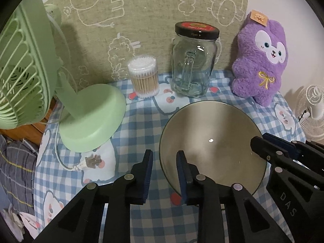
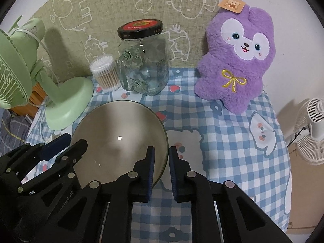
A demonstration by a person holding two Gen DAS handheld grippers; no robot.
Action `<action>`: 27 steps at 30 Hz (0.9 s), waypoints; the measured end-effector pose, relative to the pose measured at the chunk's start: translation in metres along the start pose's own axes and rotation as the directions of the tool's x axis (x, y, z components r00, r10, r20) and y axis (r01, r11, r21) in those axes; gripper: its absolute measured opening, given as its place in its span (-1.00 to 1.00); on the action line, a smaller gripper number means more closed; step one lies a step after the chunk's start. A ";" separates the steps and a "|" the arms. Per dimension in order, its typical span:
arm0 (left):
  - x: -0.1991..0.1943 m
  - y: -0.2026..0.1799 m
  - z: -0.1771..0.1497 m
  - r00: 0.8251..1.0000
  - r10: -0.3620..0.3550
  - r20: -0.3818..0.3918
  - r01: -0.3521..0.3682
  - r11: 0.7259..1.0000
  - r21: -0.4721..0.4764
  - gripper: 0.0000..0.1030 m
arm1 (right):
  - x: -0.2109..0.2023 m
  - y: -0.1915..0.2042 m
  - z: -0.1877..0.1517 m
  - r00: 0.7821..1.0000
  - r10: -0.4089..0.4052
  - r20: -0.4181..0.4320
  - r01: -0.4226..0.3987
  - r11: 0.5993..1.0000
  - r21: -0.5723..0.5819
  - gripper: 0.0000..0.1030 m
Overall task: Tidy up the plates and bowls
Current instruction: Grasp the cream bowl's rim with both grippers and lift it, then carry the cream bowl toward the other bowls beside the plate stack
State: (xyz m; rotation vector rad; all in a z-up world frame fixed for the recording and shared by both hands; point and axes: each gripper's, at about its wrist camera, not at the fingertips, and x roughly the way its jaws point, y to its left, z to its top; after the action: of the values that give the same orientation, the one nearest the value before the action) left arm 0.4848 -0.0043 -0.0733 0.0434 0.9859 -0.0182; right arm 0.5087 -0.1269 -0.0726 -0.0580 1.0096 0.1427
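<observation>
Checked cloth point(image 2: 232, 141) covers the table. The bowl point(image 1: 212, 141) sits upright on it, near the front, and it is the only dish in view. Green fan point(image 1: 91, 121) is left of the bowl, purple plush point(image 2: 237, 60) behind and to its right, glass jar point(image 1: 192, 66) straight behind it, and the swab tub point(image 1: 144, 77) behind and to its left.

My left gripper point(image 1: 164, 156) straddles the bowl's left rim, one finger inside and one outside. Cloth shows between the outer pad and the rim, so the jaws are apart and not biting. My right gripper point(image 2: 162, 151) straddles the opposite rim with its jaws nearly together; I cannot tell if the pads press.

Judgement: this is the two-handed grasp before lifting.
- Get both pads firmly on the wall before raising the bowl.
- Keep both hands level, because the glazed rim looks slick.
- Lift straight up, clear of the jar and the fan base.
- No stack or rack is in view, so the destination is unknown.

Writing:
- "DAS" on the right gripper body.
- "…obot.AI" on the left gripper body.
- "Open" with an arrow on the jar lid edge.
- The red lid print is unreadable.
- The plush tag shows a bear and no legible text.
</observation>
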 end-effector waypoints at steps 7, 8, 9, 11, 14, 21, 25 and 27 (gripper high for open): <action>0.008 0.002 0.002 1.000 -0.024 -0.014 0.024 1.000 -0.020 -0.84 | 0.008 -0.001 0.000 1.000 -0.021 0.004 0.021 1.000 -0.010 -0.78; 0.008 0.002 0.002 1.000 -0.023 -0.016 0.023 0.999 -0.028 -0.85 | 0.008 -0.001 0.000 1.000 -0.021 0.004 0.021 1.000 -0.013 -0.78; 0.008 0.003 0.002 0.999 -0.024 -0.021 0.023 0.999 -0.042 -0.85 | 0.008 0.000 0.000 1.000 -0.020 0.002 0.020 1.000 -0.015 -0.78; 0.008 0.005 0.003 0.999 -0.030 -0.036 0.028 0.997 -0.067 -0.86 | 0.008 0.000 0.000 1.000 -0.021 0.000 0.021 1.000 -0.016 -0.79; 0.008 0.004 0.002 0.999 -0.026 -0.035 0.024 0.998 -0.054 -0.86 | 0.006 0.001 -0.001 1.000 -0.023 -0.002 0.023 1.000 -0.012 -0.79; -0.002 -0.002 -0.005 0.999 -0.003 -0.033 0.003 1.000 -0.019 -0.86 | 0.001 0.001 -0.006 0.999 -0.032 -0.017 0.032 0.999 -0.004 -0.79; -0.012 -0.006 -0.012 1.000 0.012 -0.023 -0.012 1.000 -0.003 -0.85 | -0.007 0.005 -0.010 0.999 -0.051 -0.009 0.051 0.999 -0.012 -0.79; -0.016 -0.004 -0.015 1.000 0.014 -0.022 -0.014 1.000 -0.004 -0.85 | -0.011 0.007 -0.013 0.999 -0.042 -0.012 0.042 0.999 -0.012 -0.79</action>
State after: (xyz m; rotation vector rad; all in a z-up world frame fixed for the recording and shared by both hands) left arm 0.4630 -0.0081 -0.0687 0.0462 1.0074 -0.0030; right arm 0.4913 -0.1227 -0.0695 -0.0912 1.0193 0.1104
